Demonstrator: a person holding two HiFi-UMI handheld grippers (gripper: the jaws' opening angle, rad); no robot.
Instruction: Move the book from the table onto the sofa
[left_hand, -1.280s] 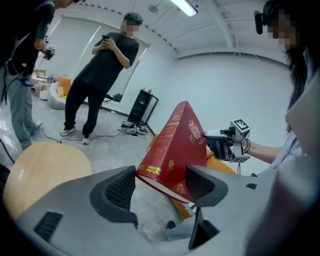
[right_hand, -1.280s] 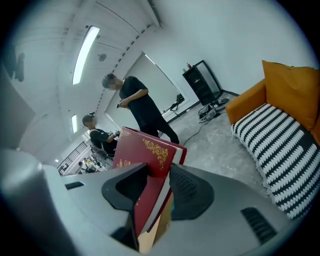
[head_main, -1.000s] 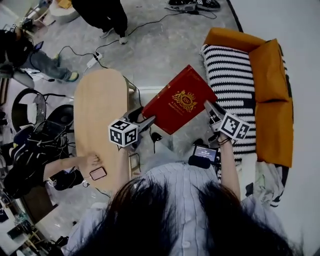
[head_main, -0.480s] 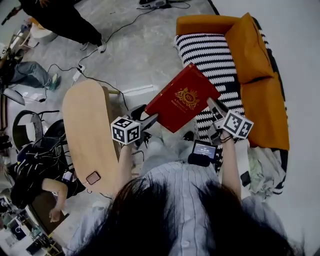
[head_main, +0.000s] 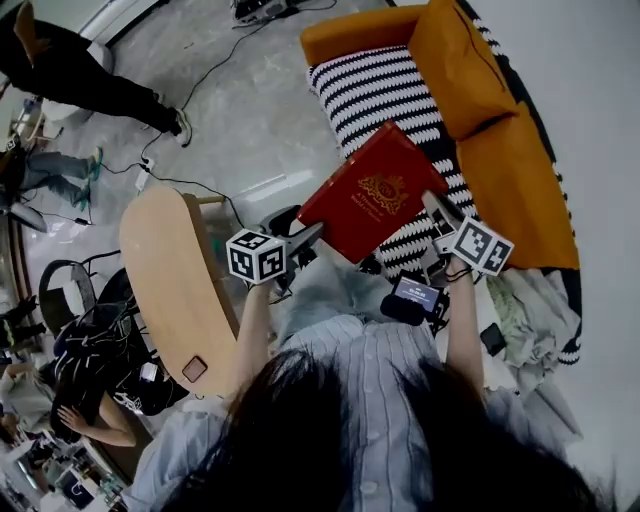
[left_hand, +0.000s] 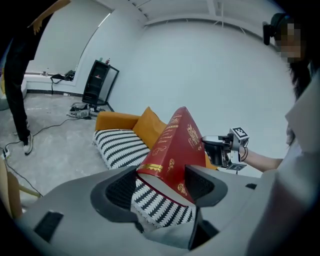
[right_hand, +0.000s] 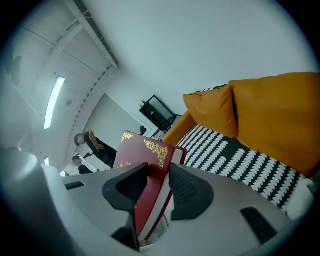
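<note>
A red book with a gold crest hangs in the air between both grippers, over the near end of the sofa's striped seat. My left gripper is shut on its lower left corner, my right gripper is shut on its right edge. In the left gripper view the book stands tilted between the pads, with the right gripper beyond it. In the right gripper view the book's corner is clamped between the jaws. The orange sofa with a black-and-white striped cover lies just behind the book.
The oval wooden table stands at the left with a phone on its near end. Cables run over the grey floor. People stand and sit at the far left. An orange cushion leans on the sofa back. Crumpled cloth lies at the sofa's near end.
Both grippers have carried the book to the right, off the table side and over the sofa's striped seat. The view has swung toward the sofa.
</note>
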